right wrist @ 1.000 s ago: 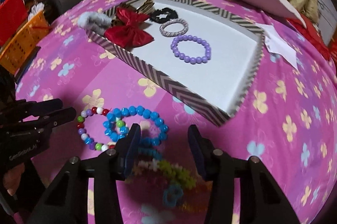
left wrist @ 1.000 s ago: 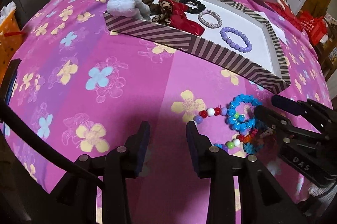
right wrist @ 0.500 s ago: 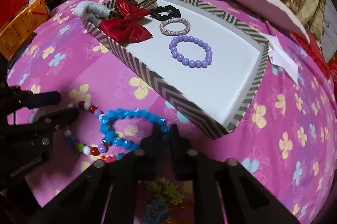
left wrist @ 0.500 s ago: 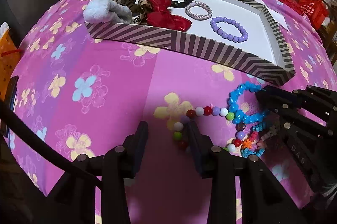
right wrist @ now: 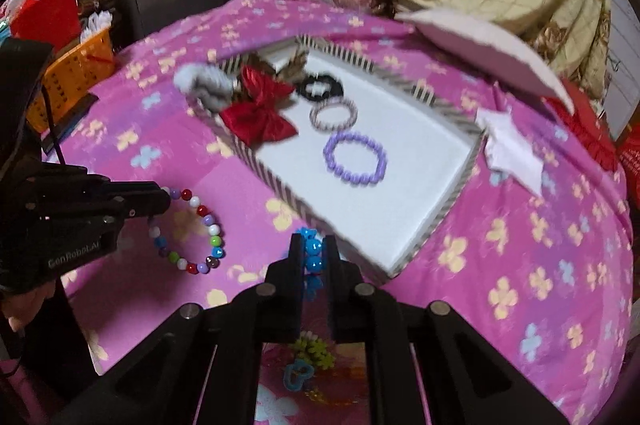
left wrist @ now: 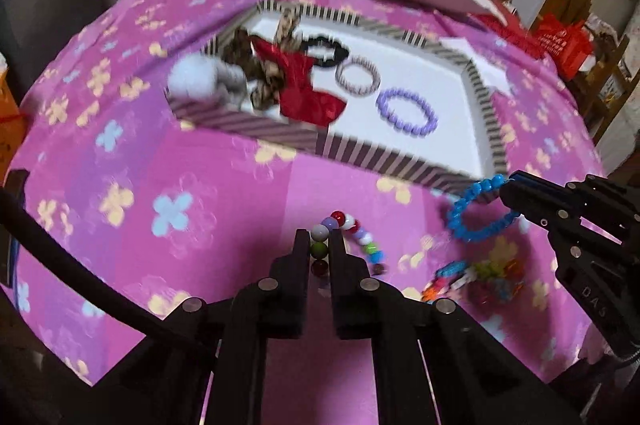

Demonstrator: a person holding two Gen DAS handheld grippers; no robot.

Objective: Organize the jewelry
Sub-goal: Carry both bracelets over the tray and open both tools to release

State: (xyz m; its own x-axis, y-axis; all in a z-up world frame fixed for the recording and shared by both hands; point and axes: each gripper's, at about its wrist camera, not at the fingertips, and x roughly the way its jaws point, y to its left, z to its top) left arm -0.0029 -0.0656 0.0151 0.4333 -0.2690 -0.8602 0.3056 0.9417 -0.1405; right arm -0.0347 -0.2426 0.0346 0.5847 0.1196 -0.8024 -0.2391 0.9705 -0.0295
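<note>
Your left gripper point(left wrist: 320, 245) is closed on the multicolour bead bracelet point(right wrist: 200, 229), and your right gripper point(right wrist: 313, 253) is closed on the blue bead bracelet point(left wrist: 476, 209). Both bracelets are above the pink cloth point(left wrist: 160, 205), near the striped tray point(left wrist: 400, 165).

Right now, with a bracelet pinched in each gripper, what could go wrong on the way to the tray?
The left gripper pinches only a few beads of the multicolored bracelet, so the loop may swing and slip. The right gripper carries the blue bracelet close to the striped tray wall, where the loop could snag. A careless drop could land on the purple bracelet already inside.
</note>
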